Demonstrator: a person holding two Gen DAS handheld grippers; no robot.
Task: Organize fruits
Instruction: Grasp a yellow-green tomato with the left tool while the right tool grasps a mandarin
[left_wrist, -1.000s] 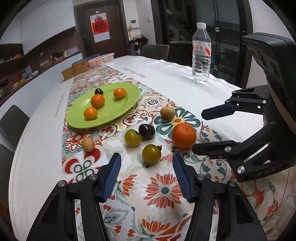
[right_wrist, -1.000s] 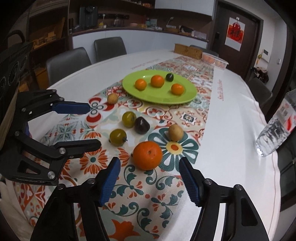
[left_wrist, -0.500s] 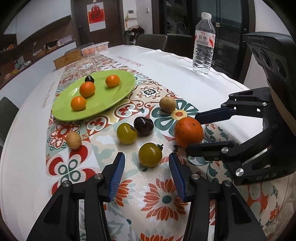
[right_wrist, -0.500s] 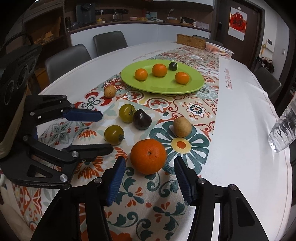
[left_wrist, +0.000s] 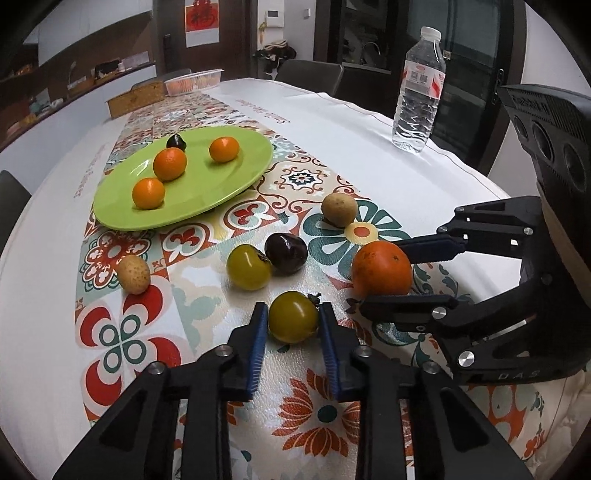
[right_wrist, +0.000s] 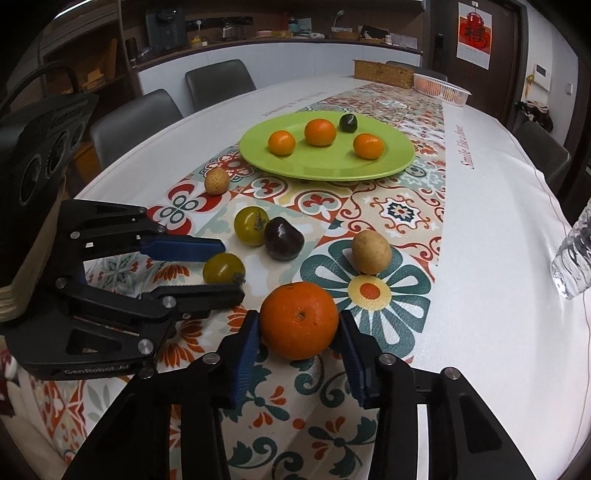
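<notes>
Two grippers work the patterned runner near the table's close edge: the left gripper pinches a green tomato, while the right gripper is closing around the big orange, pads touching.

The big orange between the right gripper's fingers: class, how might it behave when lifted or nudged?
The orange is round, so it would probably roll if nudged. Its dimpled skin likely grips well. The right gripper, closing, brackets its widest part, so it seems firm.
</notes>
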